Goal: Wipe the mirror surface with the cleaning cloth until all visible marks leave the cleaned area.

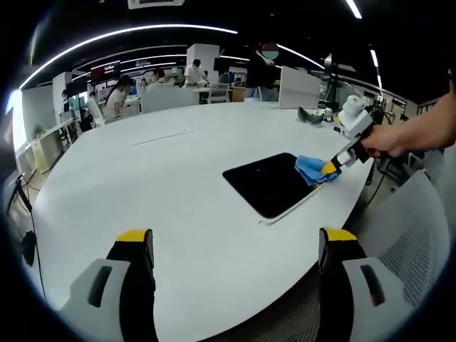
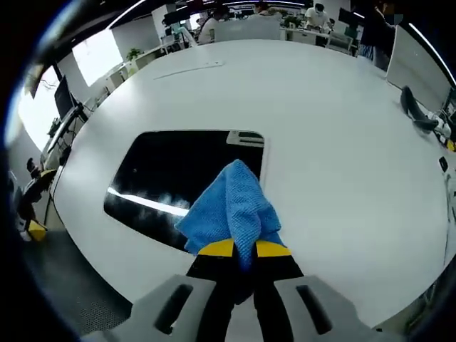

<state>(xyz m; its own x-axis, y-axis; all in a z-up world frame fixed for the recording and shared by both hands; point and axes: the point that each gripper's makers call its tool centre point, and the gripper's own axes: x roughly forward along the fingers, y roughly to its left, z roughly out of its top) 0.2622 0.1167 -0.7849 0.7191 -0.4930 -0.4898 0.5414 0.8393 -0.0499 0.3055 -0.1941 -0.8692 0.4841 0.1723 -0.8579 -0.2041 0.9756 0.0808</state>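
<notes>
Pressing folded blue cleaning cloth, clamped in closed right gripper, onto dark rectangular mirror; holding left gripper wide open (empty) over white table.

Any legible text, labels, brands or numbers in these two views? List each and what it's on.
None legible.
Red-lit sign on the far office wall: too small and blurred to read.
Blue microfibre cleaning cloth held in the right gripper: no label visible.
Black rectangular mirror on the white oval table: no markings.
Left gripper, yellow-tipped jaws: no print visible.
</notes>
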